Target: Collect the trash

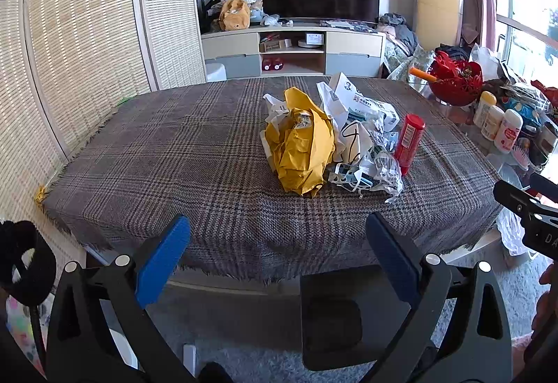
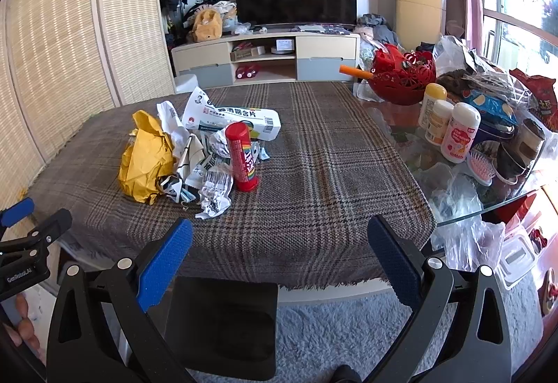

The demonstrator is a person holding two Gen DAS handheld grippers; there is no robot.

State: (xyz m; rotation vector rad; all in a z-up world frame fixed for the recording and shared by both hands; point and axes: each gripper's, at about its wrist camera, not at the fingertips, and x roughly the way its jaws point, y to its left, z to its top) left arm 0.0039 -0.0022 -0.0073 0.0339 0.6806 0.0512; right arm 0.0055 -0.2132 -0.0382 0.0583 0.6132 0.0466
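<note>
On plaid cloth [image 2: 314, 173], crumpled yellow paper [image 2: 144, 166] beside white wrappers [image 2: 216, 187].

Crumpled yellow paper [image 1: 301, 145] on rough woven plaid cloth [image 1: 195, 152]

Plaid cloth [image 2: 314, 173] covers table; trash heap [image 2: 181, 156] at 10 o'clock, red tube [image 2: 242, 159] touching its 3 o'clock edge
</note>
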